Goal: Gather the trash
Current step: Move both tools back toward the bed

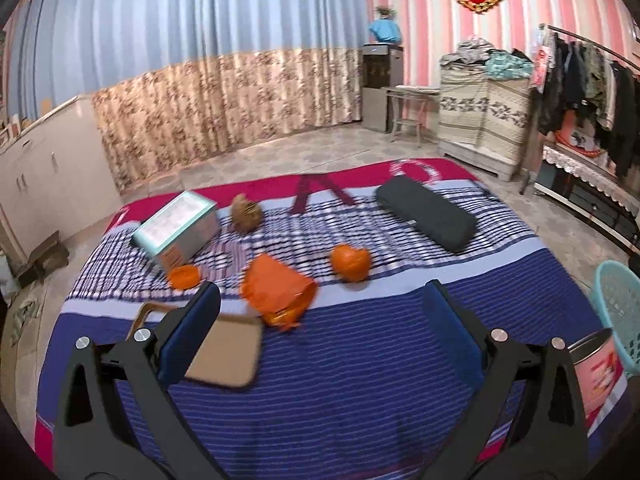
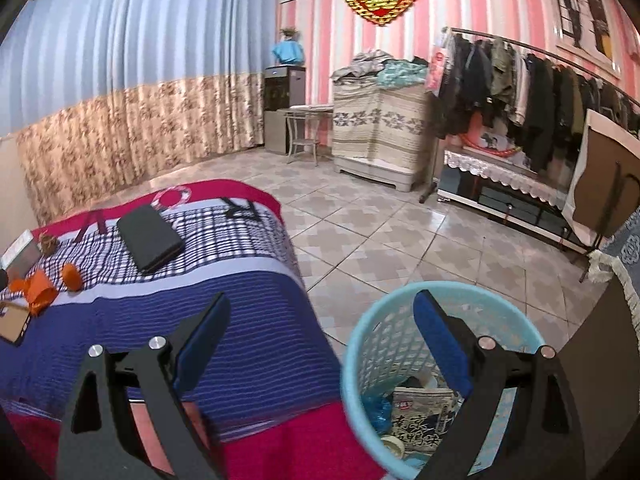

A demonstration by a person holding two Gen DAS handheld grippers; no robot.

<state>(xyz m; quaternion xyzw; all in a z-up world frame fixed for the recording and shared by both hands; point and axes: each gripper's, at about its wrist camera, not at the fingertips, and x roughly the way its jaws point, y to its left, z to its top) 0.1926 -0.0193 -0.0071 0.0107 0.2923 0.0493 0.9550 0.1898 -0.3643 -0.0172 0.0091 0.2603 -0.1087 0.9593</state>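
Note:
On the striped bed [image 1: 360, 380] lie an orange crumpled bag [image 1: 276, 296], an orange ball of wrapper [image 1: 351, 263], a small orange scrap [image 1: 184, 276], a brown crumpled lump [image 1: 245, 213], a teal-edged cardboard box [image 1: 178, 229] and a flat brown card [image 1: 228, 354]. My left gripper [image 1: 326, 320] is open and empty just short of the orange bag. My right gripper [image 2: 324, 330] is open and empty above the rim of the light blue trash basket [image 2: 368, 332], which holds packaging. The orange pieces also show in the right wrist view [image 2: 40, 290].
A black pillow [image 1: 426, 212] lies at the bed's far right. A pink tin can [image 1: 596, 372] stands by the basket [image 1: 620, 304]. Tiled floor [image 2: 400, 240], a clothes rack [image 2: 540, 88], a covered cabinet [image 2: 378, 132] and a chair [image 2: 302, 136] lie beyond.

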